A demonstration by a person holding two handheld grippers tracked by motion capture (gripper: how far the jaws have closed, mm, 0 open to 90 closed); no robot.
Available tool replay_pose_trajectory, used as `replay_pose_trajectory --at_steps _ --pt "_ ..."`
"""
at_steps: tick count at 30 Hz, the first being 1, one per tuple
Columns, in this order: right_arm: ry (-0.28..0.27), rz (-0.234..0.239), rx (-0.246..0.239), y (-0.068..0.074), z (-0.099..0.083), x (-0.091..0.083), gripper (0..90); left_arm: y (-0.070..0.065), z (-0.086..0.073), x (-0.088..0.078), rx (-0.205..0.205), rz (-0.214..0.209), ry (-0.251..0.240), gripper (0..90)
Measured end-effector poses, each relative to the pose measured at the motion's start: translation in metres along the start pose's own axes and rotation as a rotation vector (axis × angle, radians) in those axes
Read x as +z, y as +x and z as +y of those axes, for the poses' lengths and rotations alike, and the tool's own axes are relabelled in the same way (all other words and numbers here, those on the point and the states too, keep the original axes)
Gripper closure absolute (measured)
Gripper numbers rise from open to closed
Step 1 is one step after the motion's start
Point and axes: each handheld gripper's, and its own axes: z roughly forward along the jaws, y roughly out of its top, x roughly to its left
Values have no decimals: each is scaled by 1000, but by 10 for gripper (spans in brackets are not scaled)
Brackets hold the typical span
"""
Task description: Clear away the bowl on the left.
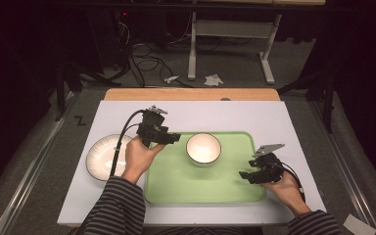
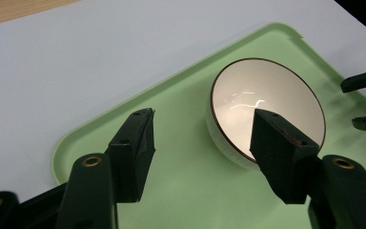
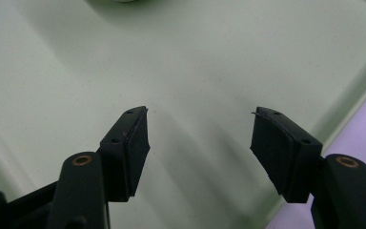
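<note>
While both forearms, in striped sleeves [image 1: 115, 205], come in from the near edge of the table in the high view, a gripper is held in each hand. The right hand [image 1: 286, 188] is seen at the near right corner of a green tray [image 1: 196, 188], and the right gripper [image 1: 247, 175] is pointed leftward over the tray's right part, with a grey plate on top of it. In the right gripper view its jaws are spread well apart with nothing between them, and bare tray floor [image 3: 195, 62] is seen under them, with the tray's raised rim at the right.

The left hand [image 1: 139, 156] is placed at the tray's left edge, with a cable trailing back from it over a white plate [image 1: 98, 156] that lies on the mat just left of the tray. The left gripper [image 1: 175, 139] is aimed rightward at a white bowl [image 1: 203, 149]. In the left gripper view its jaws are likewise held wide apart and empty; the bowl [image 2: 267, 107] is seen upright just beyond them, toward the right jaw, and whether that jaw touches it cannot be told.

The bowl is set on the far middle of the tray, empty. The tray rests on a white mat [image 1: 196, 115], beyond which a strip of wooden tabletop [image 1: 191, 94] is seen. Farther off, cables [image 1: 147, 61] and a white frame [image 1: 230, 44] are seen on the floor.
</note>
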Motion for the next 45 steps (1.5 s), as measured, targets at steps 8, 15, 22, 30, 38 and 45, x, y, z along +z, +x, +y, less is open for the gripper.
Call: replay_pose_trajectory --at_steps 8,15,22,30,38,45 --pt "5 1 3 0 0 0 391 -3 -1 -9 22 -9 6 407" --pt "5 4 5 0 0 0 392 -2 -2 -17 36 -6 7 406" --pt "8 6 6 0 0 1 391 2 -3 -24 9 -21 6 405" --pt "10 6 10 0 0 1 392 -5 -7 -30 -17 -26 -26 403" --pt "9 7 9 0 0 1 392 -1 -16 -43 31 -15 4 398" --pt "17 3 3 0 0 1 392 4 -20 -55 24 -6 -16 398"
